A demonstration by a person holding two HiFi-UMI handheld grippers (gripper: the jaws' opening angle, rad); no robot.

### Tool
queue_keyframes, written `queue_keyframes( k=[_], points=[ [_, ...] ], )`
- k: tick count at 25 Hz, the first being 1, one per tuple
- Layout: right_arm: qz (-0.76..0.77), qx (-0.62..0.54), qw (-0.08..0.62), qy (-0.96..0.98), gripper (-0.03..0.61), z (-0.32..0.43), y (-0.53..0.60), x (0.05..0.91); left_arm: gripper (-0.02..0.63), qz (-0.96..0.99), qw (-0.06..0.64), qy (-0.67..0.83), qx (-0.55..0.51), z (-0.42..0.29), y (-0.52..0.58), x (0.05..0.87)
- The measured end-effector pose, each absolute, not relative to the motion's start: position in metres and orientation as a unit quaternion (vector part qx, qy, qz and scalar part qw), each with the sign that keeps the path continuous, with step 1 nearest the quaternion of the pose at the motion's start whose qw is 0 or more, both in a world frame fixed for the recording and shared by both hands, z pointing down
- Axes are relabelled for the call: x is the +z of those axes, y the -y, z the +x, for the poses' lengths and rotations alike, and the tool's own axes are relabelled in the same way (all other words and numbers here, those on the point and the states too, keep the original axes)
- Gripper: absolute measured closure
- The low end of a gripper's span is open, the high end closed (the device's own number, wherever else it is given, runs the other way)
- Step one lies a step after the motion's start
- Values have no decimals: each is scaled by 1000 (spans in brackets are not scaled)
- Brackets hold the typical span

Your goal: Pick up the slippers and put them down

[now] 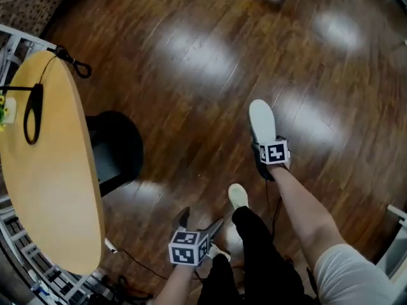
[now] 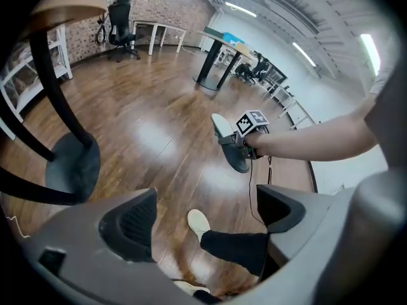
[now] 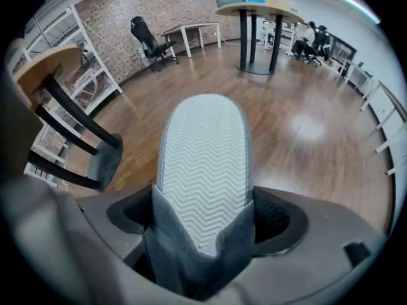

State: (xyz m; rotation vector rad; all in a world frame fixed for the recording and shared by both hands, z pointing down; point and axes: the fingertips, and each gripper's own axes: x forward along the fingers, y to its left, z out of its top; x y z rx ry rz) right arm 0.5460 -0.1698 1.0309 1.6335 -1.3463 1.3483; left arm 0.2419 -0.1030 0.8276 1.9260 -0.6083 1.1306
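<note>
**Item 1: right gripper** (image 1: 266,150) (image 3: 203,224). Clenched on 1 slipper (image 1: 262,123) (image 3: 203,164). Both pads press the slipper's grey fabric end, which bunches between the jaws. The pale zigzag sole faces this gripper's camera, and the rounded far end points straight out ahead of the jaws. The marker cube sits on top, at the wrist of a bare forearm. In the left gripper view the slipper (image 2: 227,143) shows its pale sole upward and its dark grey side below. Whether it touches the floor cannot be told.

**Item 2: left gripper** (image 1: 200,224) (image 2: 206,215). Released, jaws wide apart with nothing gripped. It points down at the wooden floor (image 1: 191,62). Seen through the gap, well beyond the jaws, are 1 pale shoe (image 2: 198,223) and a black trouser leg (image 2: 235,246).

**Item 3: surroundings.** A round table (image 1: 44,170) with a light wood top stands well to the left of the left gripper, with its dark base (image 1: 117,148) underneath. 1 black cable loop (image 1: 32,113) lies on the tabletop.
</note>
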Motion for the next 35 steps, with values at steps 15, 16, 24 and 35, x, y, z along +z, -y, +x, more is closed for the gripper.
queue_keyframes(
  k=[15, 16, 24, 35],
  points=[
    [572, 592, 331, 461, 28, 540, 102, 1427, 123, 754, 414, 194, 471, 284, 76, 1105],
    [574, 592, 331, 459, 28, 541, 100, 1416, 123, 755, 414, 194, 470, 284, 75, 1099],
    [530, 582, 396, 472, 29, 522, 37, 1204, 123, 761, 416, 212, 451, 258, 56, 943],
    [431, 433, 439, 659, 56, 235, -33, 730, 123, 738, 400, 430, 332, -70, -48, 611]
  ],
)
